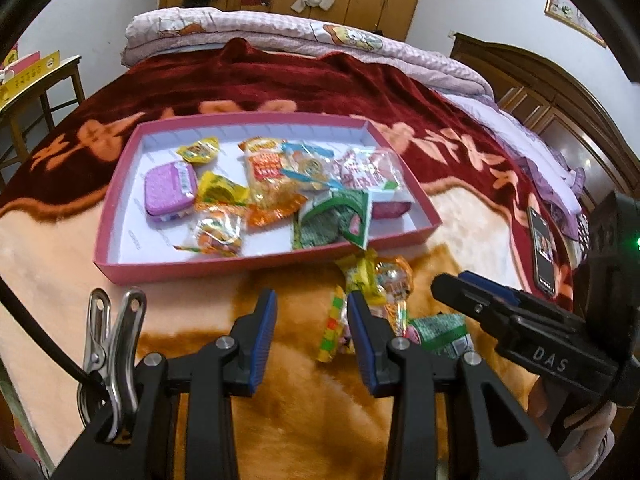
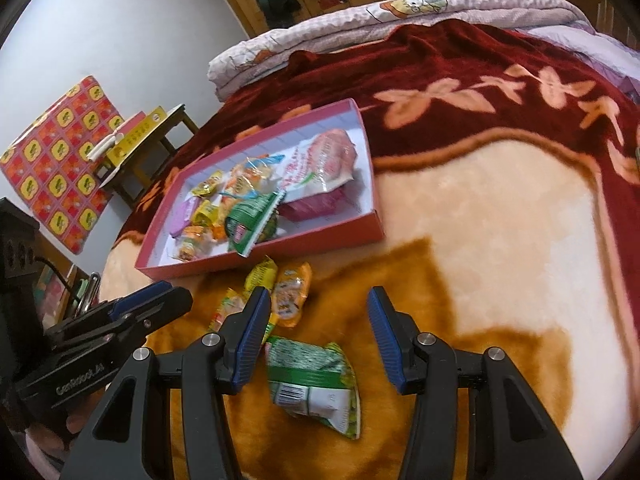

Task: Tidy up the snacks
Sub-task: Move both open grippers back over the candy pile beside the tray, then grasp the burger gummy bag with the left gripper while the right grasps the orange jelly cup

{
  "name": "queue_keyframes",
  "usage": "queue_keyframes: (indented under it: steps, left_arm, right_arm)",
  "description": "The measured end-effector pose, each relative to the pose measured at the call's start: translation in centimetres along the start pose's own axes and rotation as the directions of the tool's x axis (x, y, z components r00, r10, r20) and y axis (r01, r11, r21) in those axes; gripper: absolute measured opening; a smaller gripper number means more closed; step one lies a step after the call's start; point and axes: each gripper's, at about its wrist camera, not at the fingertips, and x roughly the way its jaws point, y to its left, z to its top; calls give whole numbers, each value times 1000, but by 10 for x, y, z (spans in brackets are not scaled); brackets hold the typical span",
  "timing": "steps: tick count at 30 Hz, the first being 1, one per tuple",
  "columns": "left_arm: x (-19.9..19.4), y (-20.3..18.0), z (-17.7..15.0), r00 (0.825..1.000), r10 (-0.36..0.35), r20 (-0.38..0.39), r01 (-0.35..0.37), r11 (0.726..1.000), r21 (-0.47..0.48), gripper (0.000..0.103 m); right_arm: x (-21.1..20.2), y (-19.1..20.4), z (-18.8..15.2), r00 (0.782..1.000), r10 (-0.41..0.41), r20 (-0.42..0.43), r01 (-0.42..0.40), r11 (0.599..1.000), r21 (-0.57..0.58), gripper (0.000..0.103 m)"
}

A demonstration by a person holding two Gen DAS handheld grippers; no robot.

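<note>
— Green is my next target: the crinkled green-and-white foil snack packet (image 2: 312,388) lies flat on the plush orange-and-cream blanket (image 2: 500,240), loose, outside the shallow pink cardboard box (image 2: 256,258).

— Where does your right claw (image 2: 316,340) stand to it?

— Spread wide, holding nothing. The packet sits low between the two blue pads, nearer the left one, its top edge just beside that pad (image 2: 250,344).

— And the left claw (image 1: 312,338)?

— Also spread and empty. The yellow-and-orange wrapped sweets (image 1: 372,292) lie just beyond its tips, touching the right pad's far side in my view.

— How would you take the green one?

— I judge I should shift slightly right to centre it, come down onto the pile, and pinch across the packet's puffed middle, not the thin seam, since foil slips. Then lift clear and over the box wall.
</note>
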Motion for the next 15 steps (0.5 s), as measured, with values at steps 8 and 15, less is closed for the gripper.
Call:
queue_keyframes:
  steps: [8, 15]
  left_arm:
    - [12, -7, -6, 997, -54, -51, 53, 999, -9, 44]
    - [22, -19, -13, 995, -68, -78, 70, 997, 20, 49]
  right_arm:
    - [4, -5, -4, 1000, 9, -14, -8, 1000, 11, 52]
    - [5, -10, -4, 1000, 16, -17, -15, 1000, 27, 52]
